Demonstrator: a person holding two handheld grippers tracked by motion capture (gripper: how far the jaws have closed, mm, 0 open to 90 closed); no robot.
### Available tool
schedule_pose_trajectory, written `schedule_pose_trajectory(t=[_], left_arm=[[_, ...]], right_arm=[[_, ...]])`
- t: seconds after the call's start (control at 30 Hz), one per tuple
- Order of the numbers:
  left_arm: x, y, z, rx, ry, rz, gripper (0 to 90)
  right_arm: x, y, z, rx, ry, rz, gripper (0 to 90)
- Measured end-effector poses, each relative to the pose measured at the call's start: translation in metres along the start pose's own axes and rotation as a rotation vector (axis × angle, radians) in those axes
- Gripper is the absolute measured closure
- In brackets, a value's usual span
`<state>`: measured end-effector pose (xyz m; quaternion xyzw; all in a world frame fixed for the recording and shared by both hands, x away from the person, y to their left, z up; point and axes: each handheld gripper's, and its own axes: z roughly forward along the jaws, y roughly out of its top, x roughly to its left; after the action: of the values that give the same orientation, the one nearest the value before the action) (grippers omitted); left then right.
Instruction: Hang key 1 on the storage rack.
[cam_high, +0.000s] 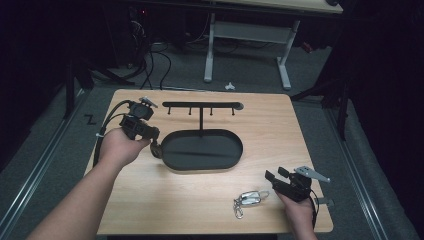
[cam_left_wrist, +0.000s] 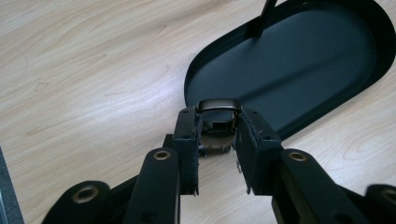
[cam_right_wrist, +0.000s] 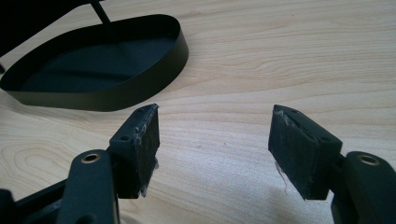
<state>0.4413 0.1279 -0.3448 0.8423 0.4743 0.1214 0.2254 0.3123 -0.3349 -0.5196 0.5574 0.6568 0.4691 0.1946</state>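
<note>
Fob (cam_left_wrist: 217, 110), a small dark key fob with a metal loop end, sits pinched between the pads of the left gripper (cam_left_wrist: 218, 140), held just over the left rim of the oval black tray (cam_high: 235, 161) at the table's (cam_high: 280, 130) middle. Rising from the tray's far side is a thin post with a hook bar (cam_high: 202, 105). Near the table's near right corner the right gripper (cam_high: 274, 176) rests with jaws spread and nothing between them, just right of a bunch of silver keys (cam_high: 248, 198).
</note>
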Motion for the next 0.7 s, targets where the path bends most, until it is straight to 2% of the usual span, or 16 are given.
schedule_pose_trajectory(t=[0.5, 0.7], left_arm=[[-0.014, 0.027, -0.002, -0.020, 0.009, 0.040, 70.5], [-0.018, 0.037, 0.002, -0.035, 0.007, 0.041, 70.5]], right_arm=[[-0.002, 0.000, -0.001, -0.006, 0.001, 0.001, 33.8], [-0.002, 0.000, -0.002, -0.010, 0.002, 0.002, 33.7]])
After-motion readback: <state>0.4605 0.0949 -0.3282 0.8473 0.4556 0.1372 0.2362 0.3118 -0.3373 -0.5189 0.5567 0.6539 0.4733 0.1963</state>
